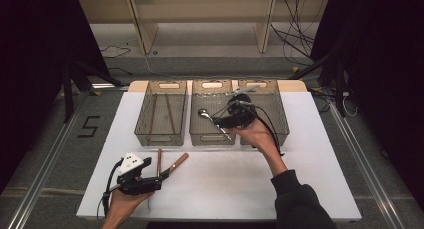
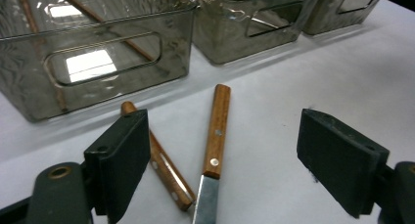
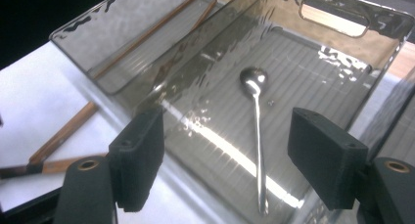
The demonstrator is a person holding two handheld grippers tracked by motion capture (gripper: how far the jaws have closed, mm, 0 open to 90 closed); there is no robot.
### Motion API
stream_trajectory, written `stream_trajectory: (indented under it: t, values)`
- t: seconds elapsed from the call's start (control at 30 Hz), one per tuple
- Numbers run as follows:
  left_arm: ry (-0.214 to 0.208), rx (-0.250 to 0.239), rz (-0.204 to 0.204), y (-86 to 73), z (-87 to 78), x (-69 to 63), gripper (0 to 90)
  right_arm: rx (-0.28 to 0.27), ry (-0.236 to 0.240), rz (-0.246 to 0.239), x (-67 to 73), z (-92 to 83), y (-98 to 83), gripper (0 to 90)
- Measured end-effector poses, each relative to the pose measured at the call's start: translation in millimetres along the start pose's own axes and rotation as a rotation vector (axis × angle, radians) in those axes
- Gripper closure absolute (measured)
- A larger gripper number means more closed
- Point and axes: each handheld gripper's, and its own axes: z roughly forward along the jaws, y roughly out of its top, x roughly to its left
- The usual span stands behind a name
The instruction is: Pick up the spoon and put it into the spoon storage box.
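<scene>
In the high view the left gripper sits at the near left of the table, jaws spread beside two wooden-handled knives, while the right gripper hovers released over the middle bin, where a spoon lies. The left gripper view shows the nearer knife between its gaping jaws, untouched, so a good pick would centre the pads on the handle before squeezing. The right gripper view shows the spoon resting flat in the bin, jaws clear of it.
</scene>
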Motion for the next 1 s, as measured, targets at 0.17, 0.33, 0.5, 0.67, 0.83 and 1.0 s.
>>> stream_trajectory:
  t: [0.17,0.33,0.5,0.67,0.83,1.0]
  values:
    - [0.002,0.052,0.001,4.6,-0.9,5.2,19.8,-0.012,0.009,-0.013,2.8,-11.6,-13.1,30.0]
    - [-0.003,0.1,0.022,6.7,2.3,2.4,20.3,-0.019,0.027,-0.019,5.5,-20.0,-27.6,30.0]
    - [-0.027,0.148,0.074,10.8,5.2,-0.7,23.4,-0.038,0.04,-0.024,8.8,-29.5,-39.9,30.0]
    - [-0.054,0.207,0.118,14.4,9.9,-3.7,26.9,-0.044,0.046,-0.04,13.4,-37.0,-52.2,29.9]
    - [-0.061,0.252,0.15,14.1,18.5,-6.8,28.6,-0.069,0.058,-0.036,16.3,-44.9,-66.8,29.8]
    - [-0.061,0.282,0.162,15.4,24.3,-5.9,31.4,-0.075,0.07,-0.025,16.9,-49.2,-84.7,29.8]
